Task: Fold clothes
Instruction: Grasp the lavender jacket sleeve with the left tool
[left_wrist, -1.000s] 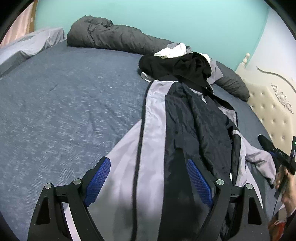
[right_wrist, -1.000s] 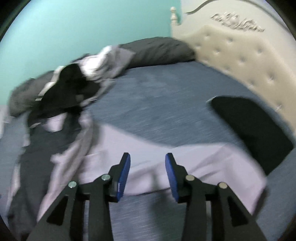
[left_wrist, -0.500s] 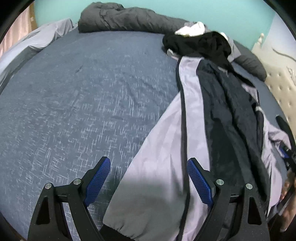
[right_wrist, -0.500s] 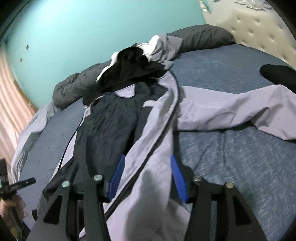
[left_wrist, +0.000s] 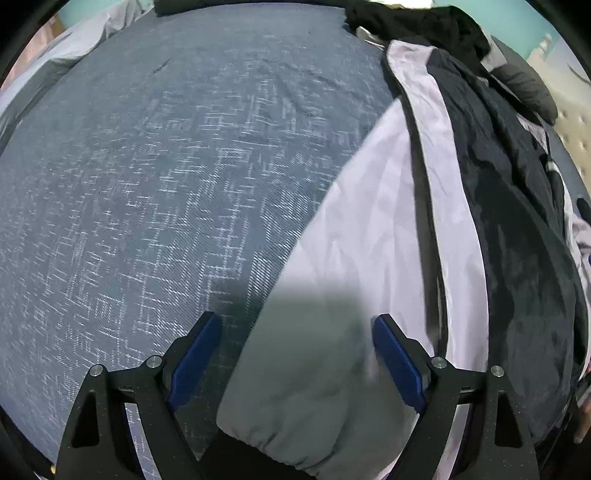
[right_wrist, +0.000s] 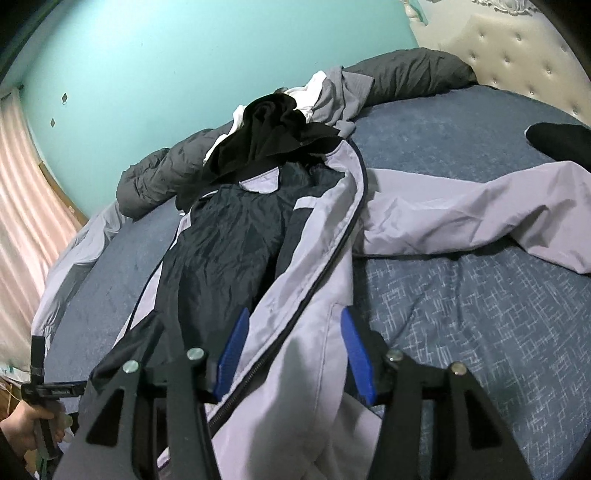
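Observation:
A lilac jacket with dark lining lies open, lining up, on the blue bed. My left gripper points steeply down over the end of one sleeve, open wide. The sleeve's elastic cuff lies between its fingers, untouched. My right gripper stands open over the jacket, its blue pads either side of the zipped front edge without pinching it. The other sleeve stretches out to the right. A hand holds the left gripper at the bottom left of the right wrist view.
A heap of black, white and grey clothes lies at the jacket's collar. Behind it runs a rolled dark grey duvet. A cream tufted headboard stands at the right, and a black shape lies near the sleeve's end. Pink curtains hang left.
My left gripper tipped downward and sank toward the sleeve cuff. My right gripper swung from the outstretched sleeve to the jacket's front edge with wider jaws, then stayed still.

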